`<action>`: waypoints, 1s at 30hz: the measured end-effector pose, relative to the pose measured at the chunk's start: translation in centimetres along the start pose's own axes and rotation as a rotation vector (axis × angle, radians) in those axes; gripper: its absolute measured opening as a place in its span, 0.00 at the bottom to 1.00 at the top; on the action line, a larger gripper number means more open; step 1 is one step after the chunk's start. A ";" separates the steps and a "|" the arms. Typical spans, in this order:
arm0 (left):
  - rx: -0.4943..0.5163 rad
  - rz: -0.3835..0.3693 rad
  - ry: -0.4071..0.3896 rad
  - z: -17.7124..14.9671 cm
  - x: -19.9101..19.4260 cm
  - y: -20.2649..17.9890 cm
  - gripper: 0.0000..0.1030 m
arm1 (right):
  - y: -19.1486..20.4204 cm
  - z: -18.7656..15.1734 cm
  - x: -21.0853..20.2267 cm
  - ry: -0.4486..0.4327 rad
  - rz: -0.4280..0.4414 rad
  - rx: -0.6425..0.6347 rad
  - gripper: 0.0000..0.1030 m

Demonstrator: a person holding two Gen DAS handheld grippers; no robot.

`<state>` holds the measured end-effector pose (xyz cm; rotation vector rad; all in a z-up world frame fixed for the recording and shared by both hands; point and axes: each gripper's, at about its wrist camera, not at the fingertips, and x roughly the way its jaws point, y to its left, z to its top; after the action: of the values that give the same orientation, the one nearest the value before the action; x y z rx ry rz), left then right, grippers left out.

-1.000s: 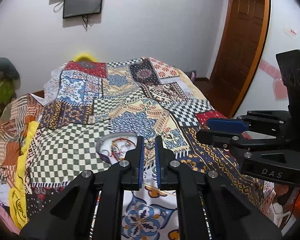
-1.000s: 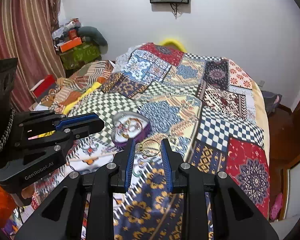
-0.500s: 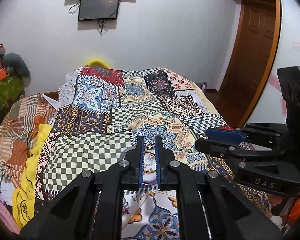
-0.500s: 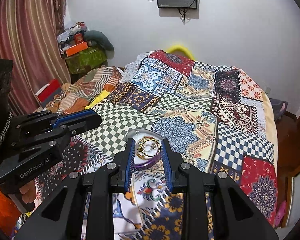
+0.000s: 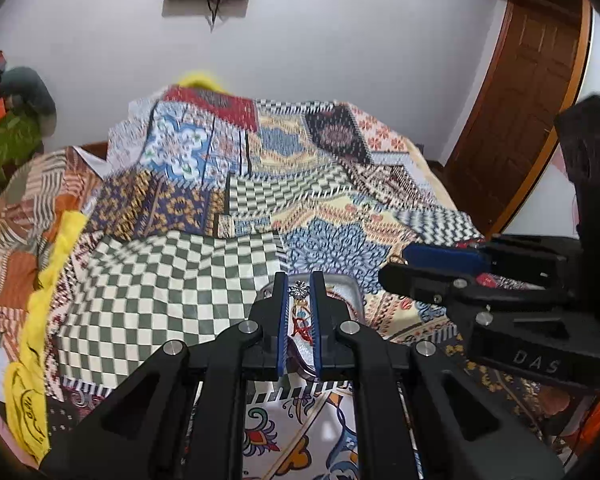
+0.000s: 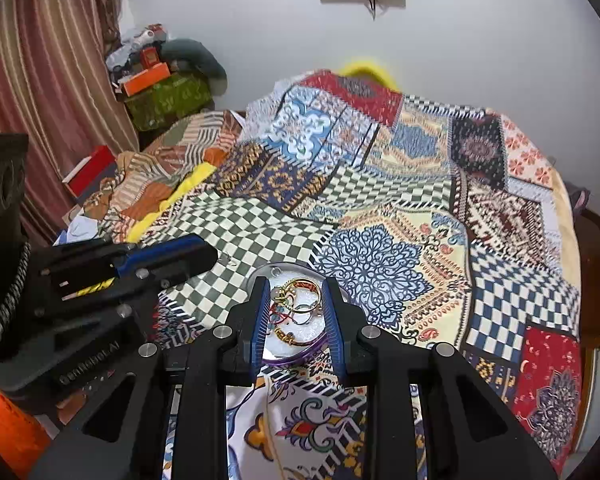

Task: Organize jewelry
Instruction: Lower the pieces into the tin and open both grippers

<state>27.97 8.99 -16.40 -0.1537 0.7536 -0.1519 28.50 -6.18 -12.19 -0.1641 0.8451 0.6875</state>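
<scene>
My left gripper is shut on a small silver flower-shaped jewel, pinched at the fingertips. It hangs over a clear dish on the patchwork bedspread. My right gripper is shut on a thin gold ring, held flat between its blue pads. It hovers above the same clear dish, whose rim is purple. Inside the dish lie a gold bangle and other small pieces. Each gripper shows in the other's view: the left gripper at left, the right gripper at right.
The patchwork bedspread covers the whole bed. A yellow cloth and rumpled fabric lie along the left edge. Boxes and bags are piled by the striped curtain. A wooden door stands at the right.
Both grippers moved forward and down, each still holding its piece. The dish, earlier ahead of the fingertips, now lies right under them.
</scene>
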 end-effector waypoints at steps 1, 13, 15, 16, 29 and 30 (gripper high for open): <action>-0.003 0.000 0.007 -0.1 0.3 0.0 0.08 | -0.2 0.1 0.5 0.014 0.001 0.005 0.23; -0.025 -0.010 0.102 -0.8 5.6 1.1 0.08 | -1.7 0.9 5.0 0.149 0.046 0.062 0.23; -0.023 -0.003 0.112 -0.9 6.1 1.1 0.08 | -1.8 0.9 5.6 0.165 0.047 0.063 0.23; -0.021 -0.001 0.115 -0.9 6.3 1.2 0.08 | -1.8 0.9 5.9 0.174 0.048 0.066 0.23; -0.029 0.005 0.083 -0.5 3.3 1.3 0.10 | -1.5 1.4 4.6 0.145 0.044 0.056 0.23; -0.032 0.003 0.073 -0.4 2.7 1.3 0.12 | -1.4 1.4 4.0 0.130 0.041 0.054 0.24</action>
<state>29.74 9.70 -18.73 -0.1786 0.8289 -0.1435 32.09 -4.72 -14.34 -0.1444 0.9930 0.6971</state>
